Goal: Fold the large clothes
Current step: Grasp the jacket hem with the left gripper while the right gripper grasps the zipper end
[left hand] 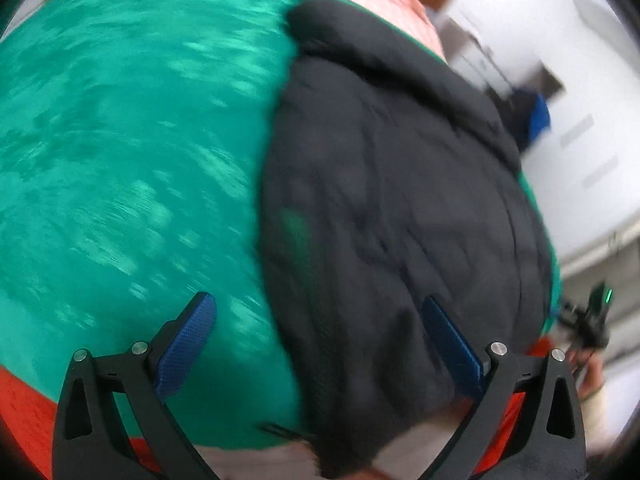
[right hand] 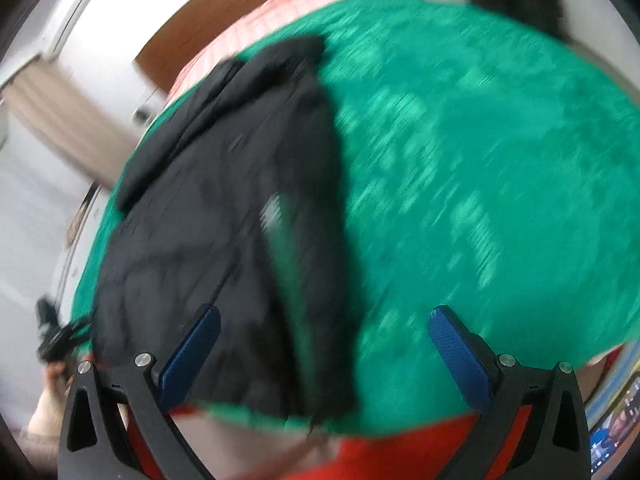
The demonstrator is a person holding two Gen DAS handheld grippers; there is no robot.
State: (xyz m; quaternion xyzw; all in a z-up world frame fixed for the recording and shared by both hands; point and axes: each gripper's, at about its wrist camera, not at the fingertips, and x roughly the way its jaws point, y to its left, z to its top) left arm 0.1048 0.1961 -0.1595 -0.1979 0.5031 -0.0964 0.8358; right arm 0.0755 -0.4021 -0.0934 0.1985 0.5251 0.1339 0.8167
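A large black padded jacket (left hand: pixel 400 208) lies folded lengthwise on a green cover (left hand: pixel 132 152), collar at the far end. My left gripper (left hand: pixel 320 312) is open above the jacket's near left edge, with nothing between its blue pads. In the right wrist view the same jacket (right hand: pixel 224 216) lies on the left half of the green cover (right hand: pixel 480 184). There my right gripper (right hand: pixel 324 324) hovers open over the jacket's near right edge, holding nothing. Both views are motion-blurred.
A red and pink bedspread (left hand: pixel 28 412) shows under the green cover at the near edge. A wooden headboard (right hand: pixel 224 20) stands at the far end. A person's hand (right hand: pixel 52 376) holds the other gripper at the left. White walls and a curtain (right hand: pixel 60 120) surround the bed.
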